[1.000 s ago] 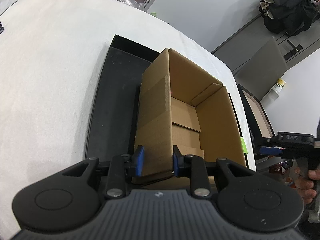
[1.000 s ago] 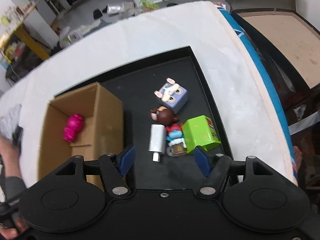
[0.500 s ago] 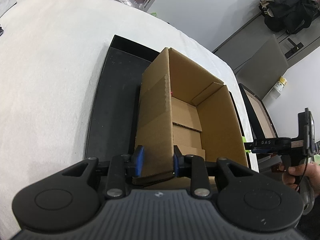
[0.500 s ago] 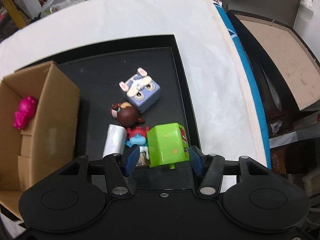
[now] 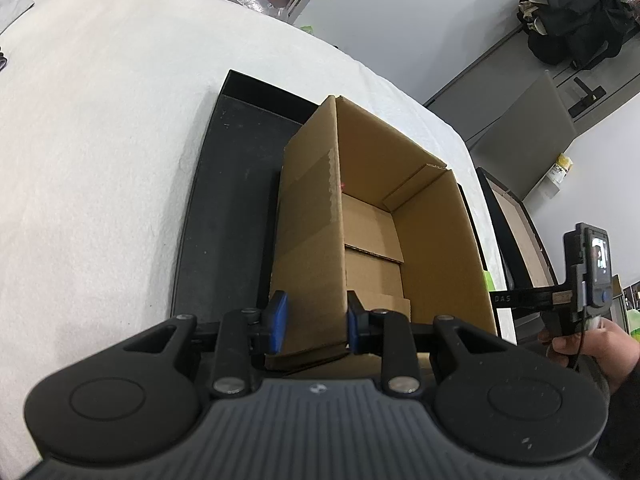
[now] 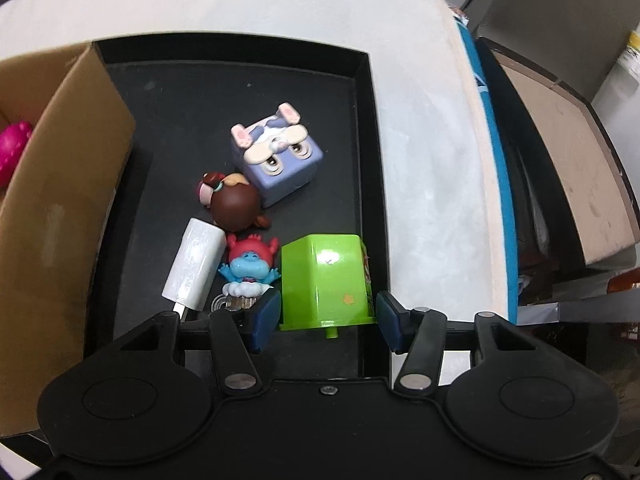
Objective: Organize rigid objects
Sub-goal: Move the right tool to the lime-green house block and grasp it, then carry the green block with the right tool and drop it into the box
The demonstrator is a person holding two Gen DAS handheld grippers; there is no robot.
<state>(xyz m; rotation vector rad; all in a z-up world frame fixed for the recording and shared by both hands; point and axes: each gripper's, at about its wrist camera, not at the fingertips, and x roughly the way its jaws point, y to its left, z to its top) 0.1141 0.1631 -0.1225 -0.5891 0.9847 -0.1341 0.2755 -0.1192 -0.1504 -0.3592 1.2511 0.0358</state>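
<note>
An open cardboard box [image 5: 384,216] stands in a black tray [image 5: 224,216]; my left gripper [image 5: 314,322] is shut on its near left wall. In the right wrist view the box [image 6: 60,208] holds a pink toy [image 6: 14,148]. On the tray [image 6: 360,128] lie a green box toy [image 6: 326,276], a purple rabbit cube [image 6: 278,160], a brown-haired doll head [image 6: 234,204], a blue and red troll figure [image 6: 250,264] and a white cylinder [image 6: 196,264]. My right gripper [image 6: 326,318] is open, its fingers either side of the green box toy's near end.
The tray sits on a white cloth-covered table [image 5: 100,120]. A blue-edged table border [image 6: 496,184] and an open case with a brown panel [image 6: 572,160] lie to the right. The right gripper's handle and hand show in the left wrist view [image 5: 580,300].
My right gripper has moved right and lower, from over the cylinder and figures to straddling the green box toy. My left gripper has kept its hold on the box wall.
</note>
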